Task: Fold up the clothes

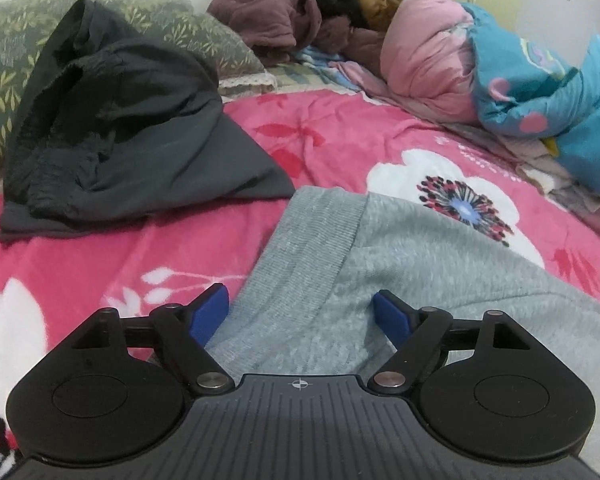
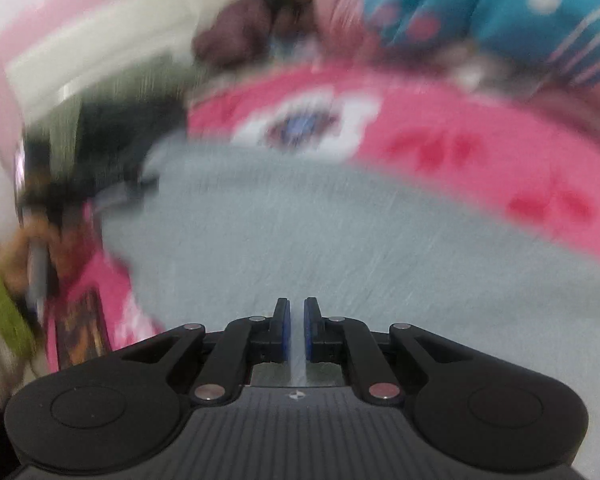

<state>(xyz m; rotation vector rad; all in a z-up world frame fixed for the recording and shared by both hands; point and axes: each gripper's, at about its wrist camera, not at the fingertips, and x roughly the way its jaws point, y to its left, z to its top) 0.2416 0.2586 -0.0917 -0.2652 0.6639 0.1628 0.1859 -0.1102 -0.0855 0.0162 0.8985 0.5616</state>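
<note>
Grey sweatshirt lies on the pink floral blanket, near its front edge. Left gripper straddles its ribbed hem, fingers spread wide. Right gripper pinches grey fabric between nearly closed fingers.

A home bedroom: floral blanket (pink), pillow, bundled quilt.

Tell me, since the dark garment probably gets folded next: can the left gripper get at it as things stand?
Probably yes. The left gripper is open over the grey sweatshirt, and only bare pink blanket lies between it and the dark grey garment.
</note>
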